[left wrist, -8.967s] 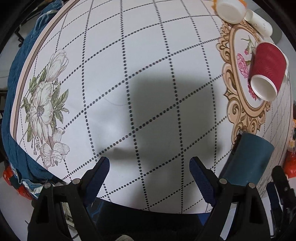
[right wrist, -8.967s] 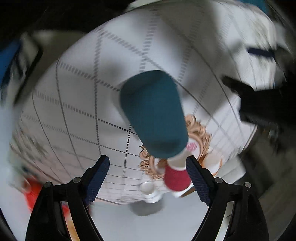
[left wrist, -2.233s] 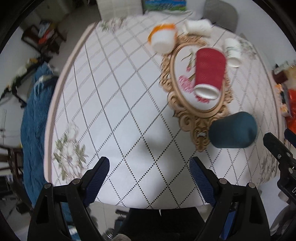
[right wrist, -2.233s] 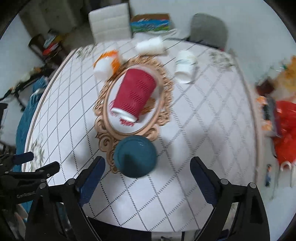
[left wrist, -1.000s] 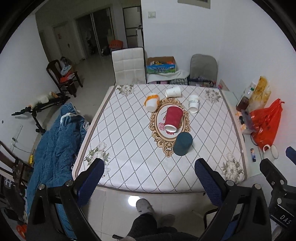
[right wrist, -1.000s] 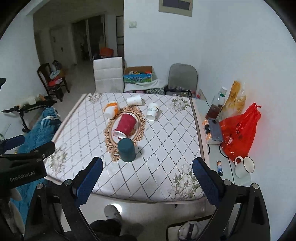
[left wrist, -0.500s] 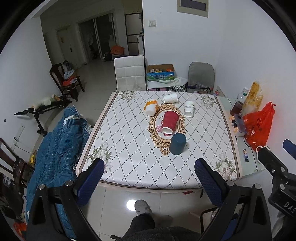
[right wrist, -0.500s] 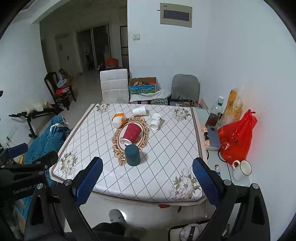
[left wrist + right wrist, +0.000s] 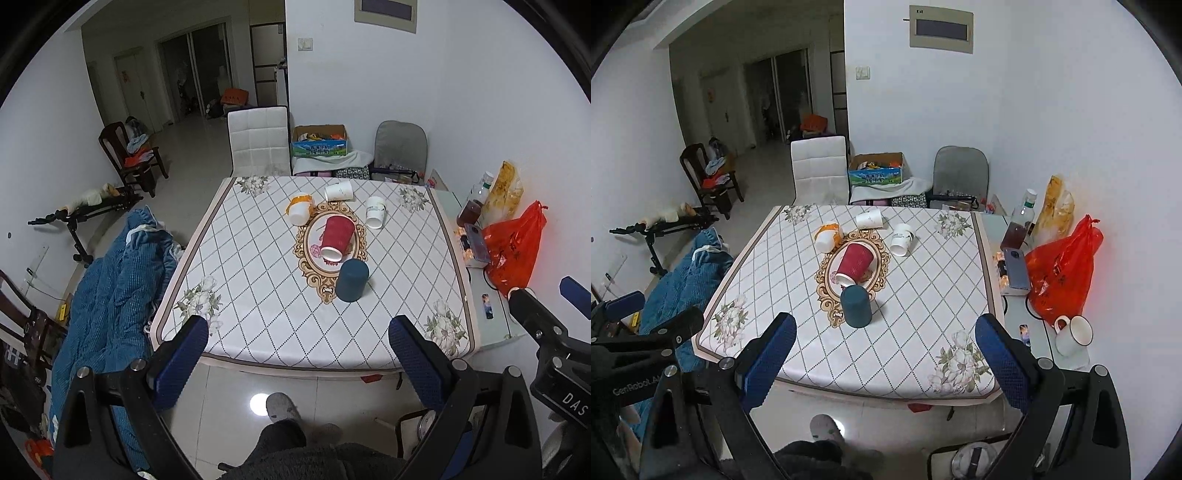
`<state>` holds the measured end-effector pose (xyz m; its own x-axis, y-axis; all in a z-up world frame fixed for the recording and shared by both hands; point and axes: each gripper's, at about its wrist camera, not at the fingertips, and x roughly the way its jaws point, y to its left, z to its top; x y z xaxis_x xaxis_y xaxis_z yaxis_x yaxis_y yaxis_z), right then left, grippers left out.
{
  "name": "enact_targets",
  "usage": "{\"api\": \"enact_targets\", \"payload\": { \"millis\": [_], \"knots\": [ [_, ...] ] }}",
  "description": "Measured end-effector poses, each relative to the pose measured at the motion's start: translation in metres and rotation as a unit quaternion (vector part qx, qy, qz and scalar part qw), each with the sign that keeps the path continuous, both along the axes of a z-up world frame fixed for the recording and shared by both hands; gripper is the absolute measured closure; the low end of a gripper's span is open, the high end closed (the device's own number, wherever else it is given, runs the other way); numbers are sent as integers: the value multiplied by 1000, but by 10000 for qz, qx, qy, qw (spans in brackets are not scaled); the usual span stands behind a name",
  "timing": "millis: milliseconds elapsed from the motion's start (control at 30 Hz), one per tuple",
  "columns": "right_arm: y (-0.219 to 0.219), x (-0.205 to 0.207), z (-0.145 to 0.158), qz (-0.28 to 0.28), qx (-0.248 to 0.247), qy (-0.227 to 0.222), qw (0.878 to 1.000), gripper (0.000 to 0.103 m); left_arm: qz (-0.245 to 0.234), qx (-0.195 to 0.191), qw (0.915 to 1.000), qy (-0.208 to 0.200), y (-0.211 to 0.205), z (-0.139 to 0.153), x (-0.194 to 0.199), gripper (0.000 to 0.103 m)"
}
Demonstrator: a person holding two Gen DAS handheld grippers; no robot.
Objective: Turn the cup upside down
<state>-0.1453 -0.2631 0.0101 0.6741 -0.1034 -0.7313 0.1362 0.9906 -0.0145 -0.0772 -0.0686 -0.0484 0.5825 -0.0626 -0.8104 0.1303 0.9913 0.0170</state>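
A dark teal cup (image 9: 351,280) stands upside down on the table (image 9: 258,314), at the near end of a gold-framed oval mat (image 9: 334,254); it also shows in the right wrist view (image 9: 856,306). A red paper cup (image 9: 335,233) lies on its side on the mat, seen too in the right wrist view (image 9: 855,264). My left gripper (image 9: 295,354) is open and empty, far back from the table and above the floor. My right gripper (image 9: 885,350) is open and empty, equally far back.
Three paper cups lie on their sides at the far end of the table: an orange-and-white one (image 9: 300,209) and two white ones (image 9: 338,191), (image 9: 375,216). A side table at the right holds a red bag (image 9: 515,246). A blue blanket (image 9: 107,295) lies at the left. Chairs stand beyond the table.
Both grippers have drawn back and up from the table, from close over the cups to a wide view of the room. The teal cup stands upside down and stays put.
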Motion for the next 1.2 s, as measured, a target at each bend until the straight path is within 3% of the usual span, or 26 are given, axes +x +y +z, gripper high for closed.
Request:
{"api": "enact_targets", "payload": {
  "millis": [1200],
  "knots": [
    [-4,12,-27,-33,106,299,9995,3,-46,21,9999,155,-5,-13,3,3]
  ]
}}
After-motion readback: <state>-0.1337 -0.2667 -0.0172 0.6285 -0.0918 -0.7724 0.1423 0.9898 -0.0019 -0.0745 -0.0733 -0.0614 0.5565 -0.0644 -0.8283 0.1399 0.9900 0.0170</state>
